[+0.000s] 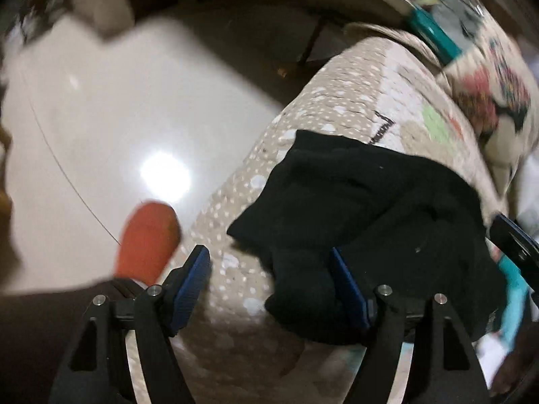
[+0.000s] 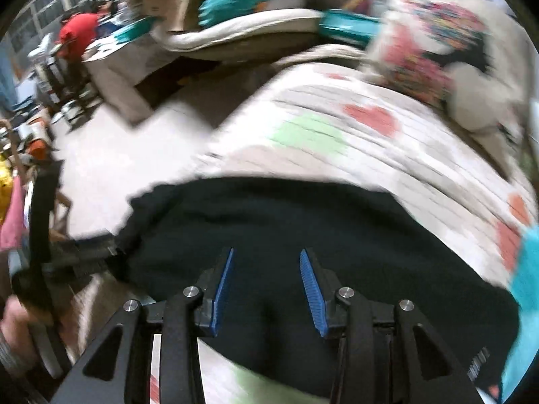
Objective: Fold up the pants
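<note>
The black pants lie in a folded, bunched pile on the patterned bed cover. In the left wrist view my left gripper is open, its fingers wide apart at the near left edge of the pants, holding nothing. My right gripper shows at the right edge of that view. In the right wrist view the pants fill the middle, on the bed cover. My right gripper is open just above the pants, with nothing between its pads. My left gripper is visible at the left of that view.
A glossy white floor lies to the left of the bed, with an orange slipper near the bed's edge. A flowered pillow and a teal item lie at the bed's far end. Cluttered furniture stands beyond.
</note>
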The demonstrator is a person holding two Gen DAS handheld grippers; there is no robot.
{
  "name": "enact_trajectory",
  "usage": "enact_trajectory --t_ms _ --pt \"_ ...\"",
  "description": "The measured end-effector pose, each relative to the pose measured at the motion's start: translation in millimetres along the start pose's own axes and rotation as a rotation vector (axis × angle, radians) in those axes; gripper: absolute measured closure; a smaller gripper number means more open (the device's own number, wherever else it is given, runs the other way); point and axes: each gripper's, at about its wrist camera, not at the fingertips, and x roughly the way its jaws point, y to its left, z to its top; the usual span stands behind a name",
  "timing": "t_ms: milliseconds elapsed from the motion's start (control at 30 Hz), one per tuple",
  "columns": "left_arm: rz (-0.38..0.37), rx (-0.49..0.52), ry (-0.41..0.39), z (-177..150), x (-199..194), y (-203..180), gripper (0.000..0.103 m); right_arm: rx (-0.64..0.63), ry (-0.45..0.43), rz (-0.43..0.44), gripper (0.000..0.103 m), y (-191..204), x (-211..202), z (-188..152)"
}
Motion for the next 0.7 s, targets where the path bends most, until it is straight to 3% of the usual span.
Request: enact_trajectory --t_ms 200,300,333,367,400,533,600,700 --pt "-0.034 -0.054 0.017 -5 1 3 0.033 -0.225 0.088 0.099 0.059 75 57 44" --pt "-0.06 -0.035 0.017 -4 0 -2 0.051 -0.33 0.156 0.097 0.059 103 89 47" --pt "-0.065 -0.017 0.014 -3 -2 -5 0.062 -0.373 0.183 0.086 0.06 111 101 45" --pt "-0.062 0.01 0.004 -3 -4 -10 0.069 -0.393 0.199 0.082 0.078 115 106 43" --pt "-0.051 0.024 -0.003 -2 -5 -11 0.069 -0.409 0.217 0.085 0.093 119 112 42" --pt "-0.043 -0.016 -0.005 8 -1 -8 0.07 -0.376 0.188 0.075 0.095 121 116 54" --pt "-0.047 -0.044 -0.003 13 2 -4 0.07 -0.351 0.164 0.054 0.102 119 118 63" --pt "-0.045 -0.063 0.003 15 5 0 0.062 -0.282 0.133 0.018 0.102 111 125 85"
